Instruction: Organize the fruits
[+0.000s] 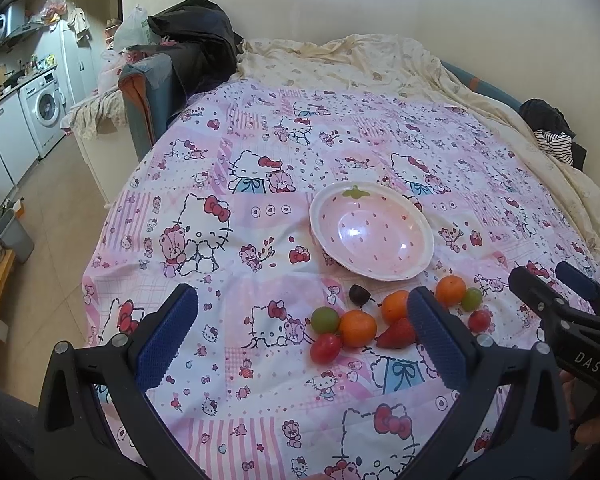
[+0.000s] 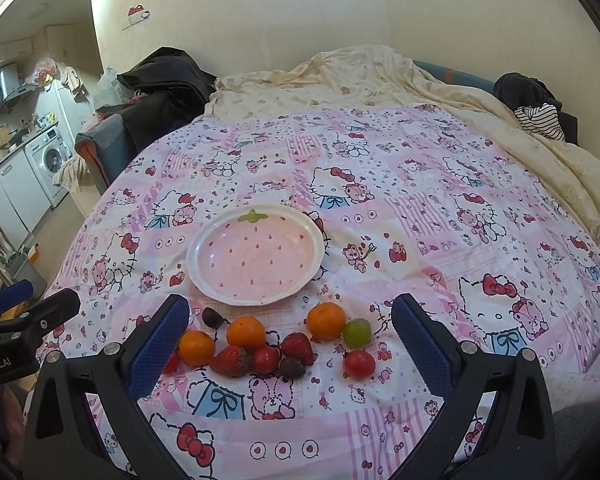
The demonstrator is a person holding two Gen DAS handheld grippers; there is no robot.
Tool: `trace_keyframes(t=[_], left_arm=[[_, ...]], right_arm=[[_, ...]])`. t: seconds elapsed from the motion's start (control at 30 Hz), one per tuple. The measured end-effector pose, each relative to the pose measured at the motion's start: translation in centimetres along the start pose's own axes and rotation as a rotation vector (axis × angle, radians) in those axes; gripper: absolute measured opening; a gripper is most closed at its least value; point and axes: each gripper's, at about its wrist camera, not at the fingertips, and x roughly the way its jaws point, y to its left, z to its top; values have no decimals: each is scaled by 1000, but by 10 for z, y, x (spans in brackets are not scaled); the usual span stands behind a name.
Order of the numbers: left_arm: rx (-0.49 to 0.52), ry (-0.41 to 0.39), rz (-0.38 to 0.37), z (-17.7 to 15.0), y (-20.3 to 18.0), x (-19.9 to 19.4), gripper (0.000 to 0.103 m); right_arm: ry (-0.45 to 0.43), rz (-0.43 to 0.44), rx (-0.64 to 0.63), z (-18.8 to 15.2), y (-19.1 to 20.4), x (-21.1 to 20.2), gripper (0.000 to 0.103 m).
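A pink cartoon-cat bedspread [image 2: 420,208] covers the bed. On it sits a strawberry-patterned pink plate [image 2: 204,240], white-rimmed. Just in front lies the fruit: 3 oranges [image 2: 246,333], 2 strawberries [image 2: 230,361], green grapes [image 2: 357,333], red tomatoes [image 2: 359,364], dark cherries [image 2: 213,317]. The left gripper [image 1: 304,320] and the right gripper [image 2: 290,320] both hover spread wide, holding nothing.

Open bedspread [image 2: 420,240] right of plate [image 2: 204,276], fruit cluster [image 2: 260,344] crowding its near side
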Motion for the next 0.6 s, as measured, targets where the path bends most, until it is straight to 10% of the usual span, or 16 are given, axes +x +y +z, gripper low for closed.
trace_keyframes(t=[0.6], left_arm=[[-6,3,0,-1,1,1,103]], right_arm=[[1,2,1,1,-1,0,103]])
